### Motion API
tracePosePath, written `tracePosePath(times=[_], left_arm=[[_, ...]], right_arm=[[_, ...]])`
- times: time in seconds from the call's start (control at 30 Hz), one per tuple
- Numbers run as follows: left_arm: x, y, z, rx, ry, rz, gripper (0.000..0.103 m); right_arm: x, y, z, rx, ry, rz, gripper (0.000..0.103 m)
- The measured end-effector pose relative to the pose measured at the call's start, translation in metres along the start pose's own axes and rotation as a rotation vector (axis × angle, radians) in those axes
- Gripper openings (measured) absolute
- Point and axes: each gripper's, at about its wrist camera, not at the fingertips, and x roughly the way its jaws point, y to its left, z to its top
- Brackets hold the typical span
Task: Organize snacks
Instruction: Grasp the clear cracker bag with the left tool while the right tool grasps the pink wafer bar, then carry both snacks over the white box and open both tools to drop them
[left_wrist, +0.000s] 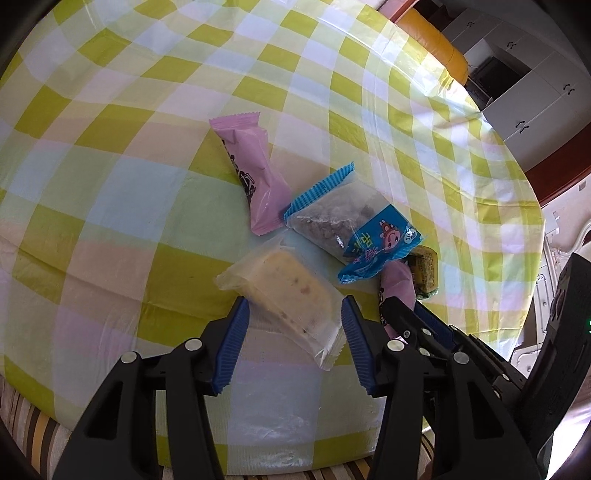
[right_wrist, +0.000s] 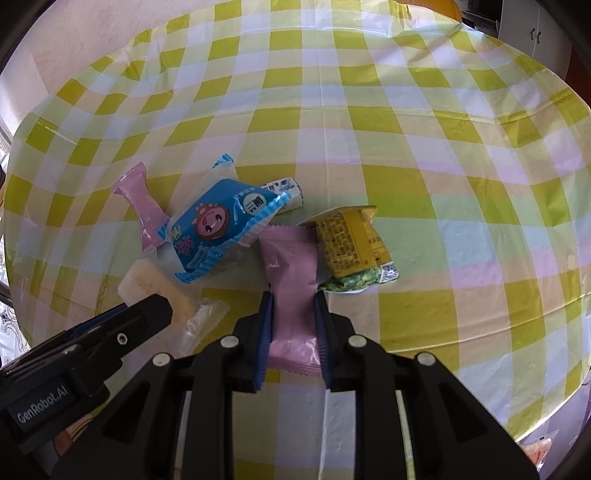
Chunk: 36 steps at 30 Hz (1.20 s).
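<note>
A clear-wrapped yellow cake lies on the checked tablecloth, between the fingers of my left gripper, which is open around it. Beyond it lie a pink packet and a blue packet. My right gripper is shut on a second pink packet. To its right lies a yellow-green packet. To its left lie the blue packet, a small white packet, the other pink packet and the cake.
The table is round, its edge curving on the right and near side. An orange chair and white cabinets stand beyond it. A striped cloth shows below the near edge.
</note>
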Motion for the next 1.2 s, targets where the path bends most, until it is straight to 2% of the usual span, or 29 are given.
tracePosePath(times=[0.17,0.3,0.4,0.5,0.53,0.6,0.77,0.83,0.97,1.0,1.2], left_arm=[[0.008,-0.016,0.005,0.053,-0.009,0.083,0.053],[0.014,-0.029,0.006,0.111,-0.016,0.142,0.062],[0.018,-0.038,0.002,0.187,-0.025,0.202,0.061],[0.018,-0.036,0.002,0.220,-0.023,0.228,0.049],[0.016,-0.034,0.002,0.221,-0.023,0.229,0.043],[0.014,-0.030,0.002,0.231,-0.024,0.228,0.039],[0.003,-0.017,-0.004,0.208,-0.026,0.184,0.035],[-0.003,-0.011,-0.005,0.185,-0.036,0.163,0.035],[-0.014,-0.006,-0.008,0.159,-0.062,0.146,0.035],[-0.016,-0.006,-0.009,0.157,-0.067,0.142,0.035],[-0.024,-0.009,-0.014,0.168,-0.078,0.130,0.035]], right_arm=[[-0.004,-0.009,-0.006,0.021,0.001,-0.012,0.022],[-0.007,-0.013,-0.009,0.033,0.003,-0.012,0.022],[-0.007,-0.015,-0.011,0.034,0.006,-0.019,0.022],[-0.007,-0.012,-0.013,0.015,0.012,-0.033,0.025],[-0.007,-0.011,-0.013,0.011,0.013,-0.035,0.028],[-0.008,-0.012,-0.013,0.018,0.007,-0.032,0.037],[-0.005,-0.012,-0.013,0.025,0.019,-0.018,0.038],[-0.005,-0.010,-0.013,0.018,0.011,-0.014,0.033],[-0.011,-0.008,-0.013,0.007,-0.010,-0.006,0.033],[-0.012,-0.008,-0.013,0.007,-0.013,-0.003,0.024],[-0.022,-0.008,-0.016,0.009,-0.026,0.015,0.023]])
